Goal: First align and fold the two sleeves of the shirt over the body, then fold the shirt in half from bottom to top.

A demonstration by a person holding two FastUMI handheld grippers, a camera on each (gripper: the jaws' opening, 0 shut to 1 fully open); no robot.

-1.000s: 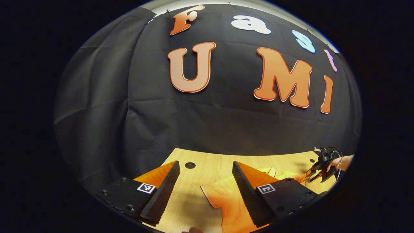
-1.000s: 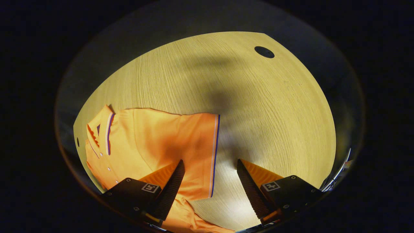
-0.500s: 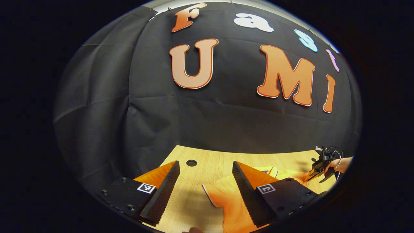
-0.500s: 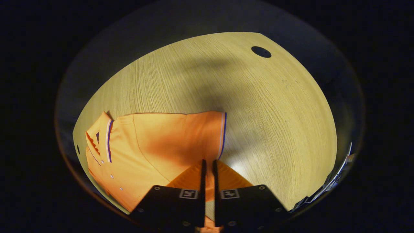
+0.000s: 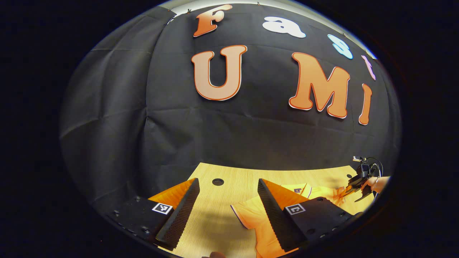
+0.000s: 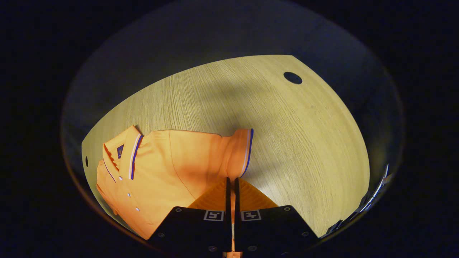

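Note:
An orange polo shirt [image 6: 172, 161] lies on the wooden table [image 6: 287, 143], its collar [image 6: 125, 154] to the left in the right gripper view. My right gripper [image 6: 232, 179] is shut on the lower corner of the sleeve [image 6: 240, 150], whose striped cuff curls up off the table. In the left gripper view the shirt [image 5: 251, 215] lies low and right, partly behind one finger. My left gripper [image 5: 227, 180] is open above the table with nothing between its fingers. Far right in that view a hand holds the right gripper [image 5: 349, 187] at the shirt's far side.
A round hole [image 6: 293, 77] sits in the tabletop near its far corner, and another hole [image 5: 217, 181] lies just beyond my left gripper. The black cloth wall [image 5: 229, 136] rises directly behind the table's back edge.
My right gripper has gone from open to shut on the sleeve corner, and the cuff has lifted and bunched. The left gripper stays open and has shifted slightly.

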